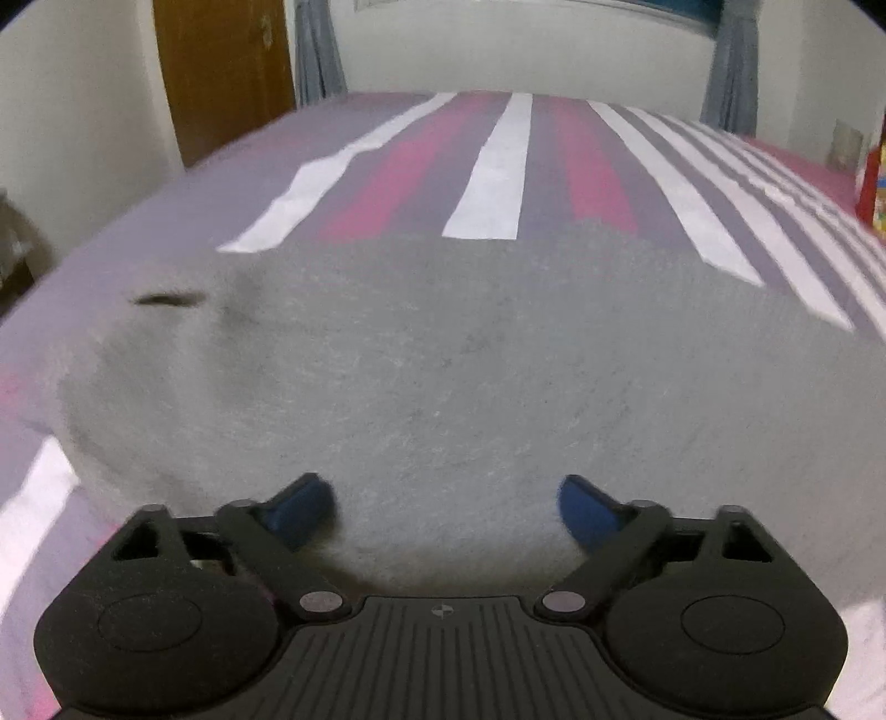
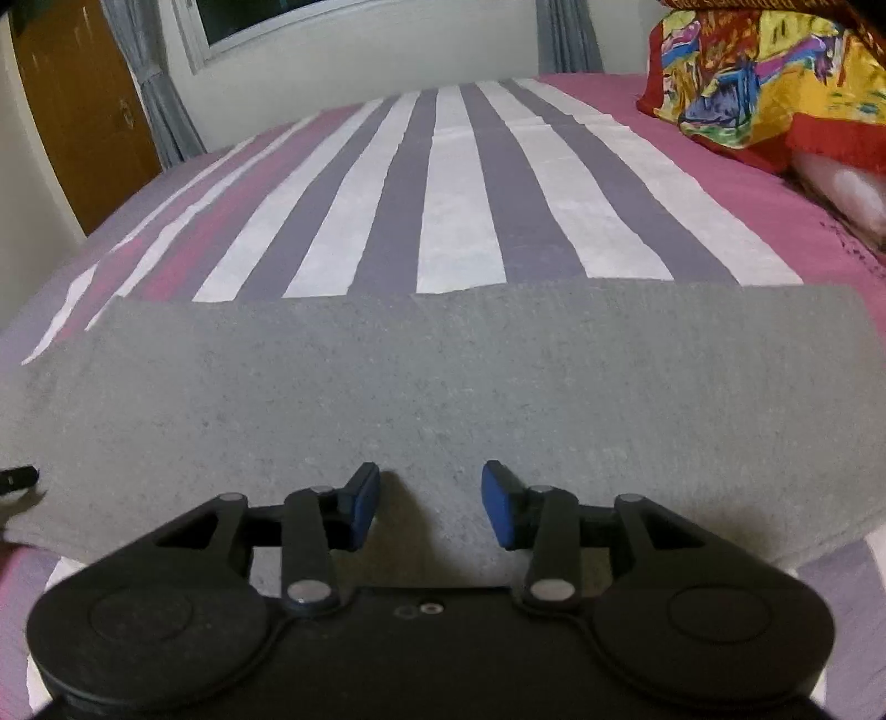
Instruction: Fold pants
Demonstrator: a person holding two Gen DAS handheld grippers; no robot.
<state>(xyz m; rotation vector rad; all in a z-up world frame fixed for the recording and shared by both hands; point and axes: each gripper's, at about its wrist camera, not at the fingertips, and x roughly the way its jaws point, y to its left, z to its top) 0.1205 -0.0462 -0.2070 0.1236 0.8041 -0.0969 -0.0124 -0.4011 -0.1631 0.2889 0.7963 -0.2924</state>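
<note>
Grey pants [image 1: 470,360] lie flat on a striped bed [image 1: 493,166]. In the left wrist view they fill the middle, with a small dark slit at the left. My left gripper [image 1: 446,512] is open, its blue pads just above the cloth at the near edge, holding nothing. In the right wrist view the pants [image 2: 443,365] form a wide flat grey band across the bed. My right gripper [image 2: 431,507] is open and empty, low over the near edge of the cloth.
The bedsheet [image 2: 459,210] has white, purple and pink stripes. A bright yellow and red pillow [image 2: 775,72] lies at the far right. A wooden door [image 1: 221,72] and grey curtains [image 1: 318,50] stand behind the bed. A dark object [image 2: 16,476] shows at the left edge.
</note>
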